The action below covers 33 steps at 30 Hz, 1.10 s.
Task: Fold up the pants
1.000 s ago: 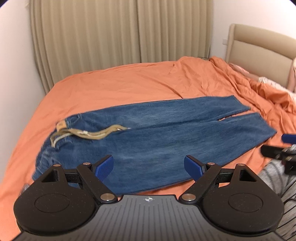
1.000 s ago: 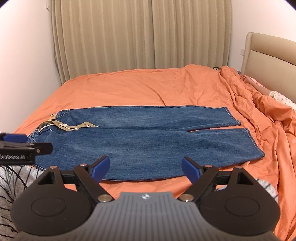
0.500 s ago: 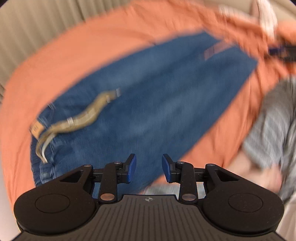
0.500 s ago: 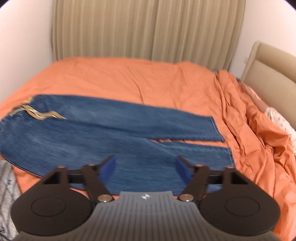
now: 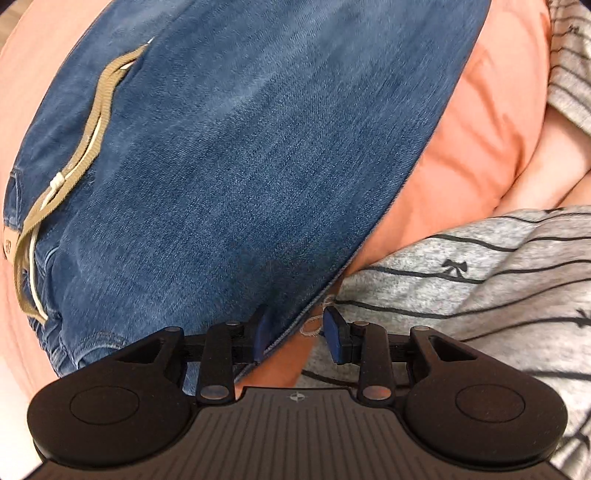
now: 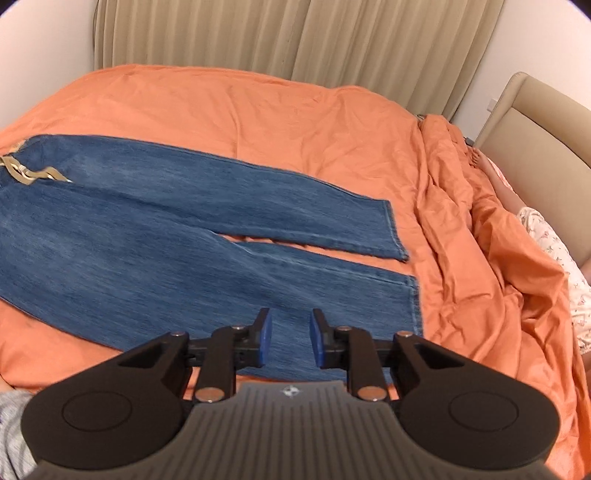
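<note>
Blue denim pants (image 6: 155, 236) lie flat on an orange bed sheet (image 6: 258, 110), waist at the left, two leg hems at the right. A tan drawstring (image 5: 92, 122) lies at the waist. My left gripper (image 5: 297, 334) is low over the near edge of the pants (image 5: 240, 166) by the waist. Its jaws are partly open, and the left pad touches the denim edge. My right gripper (image 6: 290, 338) hovers over the near leg close to its hem, jaws narrowed with a gap and nothing between them.
A person's grey striped clothing (image 5: 480, 288) lies right beside the left gripper. Bunched orange bedding (image 6: 480, 240) and a beige headboard (image 6: 535, 155) are at the right. Beige curtains (image 6: 295, 33) hang behind the bed.
My left gripper dropped down to the near edge of the pants by the waist. My right gripper moved right toward the near leg's hem and its jaws narrowed.
</note>
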### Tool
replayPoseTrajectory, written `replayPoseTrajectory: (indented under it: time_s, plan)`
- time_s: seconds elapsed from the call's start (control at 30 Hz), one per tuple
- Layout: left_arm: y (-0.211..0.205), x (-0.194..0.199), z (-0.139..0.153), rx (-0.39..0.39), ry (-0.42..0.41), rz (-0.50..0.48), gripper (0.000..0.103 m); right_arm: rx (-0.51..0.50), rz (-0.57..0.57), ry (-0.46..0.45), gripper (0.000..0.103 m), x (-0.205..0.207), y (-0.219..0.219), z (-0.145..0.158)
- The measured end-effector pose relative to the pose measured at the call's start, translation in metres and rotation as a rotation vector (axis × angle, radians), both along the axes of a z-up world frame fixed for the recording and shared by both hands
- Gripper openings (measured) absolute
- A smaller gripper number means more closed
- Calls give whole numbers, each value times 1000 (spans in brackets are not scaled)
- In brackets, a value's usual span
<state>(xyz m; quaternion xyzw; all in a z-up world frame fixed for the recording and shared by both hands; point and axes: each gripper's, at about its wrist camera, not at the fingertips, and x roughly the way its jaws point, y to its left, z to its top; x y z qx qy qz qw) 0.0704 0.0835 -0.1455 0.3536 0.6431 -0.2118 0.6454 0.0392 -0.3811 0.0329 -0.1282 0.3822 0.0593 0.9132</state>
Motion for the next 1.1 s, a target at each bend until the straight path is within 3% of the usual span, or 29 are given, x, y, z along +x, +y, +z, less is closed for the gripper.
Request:
replayPoseTrajectory:
  time_s: [0.13,0.27,0.33,0.4,0.5,0.73,0.93,0.97,1.0,1.1]
  plan:
    - [-8,-20,-9,89,-52,-68,40,-29,17,62,18,7,-14,-7]
    - [-13,-35,-14,134,-88,-61,40,-94,77,163,18,16,-19,-25]
    - [-16,-42,-11,135,-123,-55,28,-122,105,222,18,22,-23,-34]
    - [-18,-49,1,113,-162,-39,17,-170,146,260,18,24,-25,-42]
    - [-10,-63,30,70,-255,8,9,-250,203,286,18,27,-28,-55]
    - [8,-72,109,-113,-507,246,6,-383,308,305,24,43,-24,-93]
    - [-1,-67,159,-180,-607,338,6,-466,368,283,28,51,-15,-115]
    - [-2,-65,162,-183,-623,345,6,-468,367,271,22,51,-14,-117]
    - [-2,-64,165,-185,-636,352,6,-472,365,256,4,51,-13,-118]
    - [1,-54,169,-190,-665,369,6,-463,335,169,0,53,-15,-105]
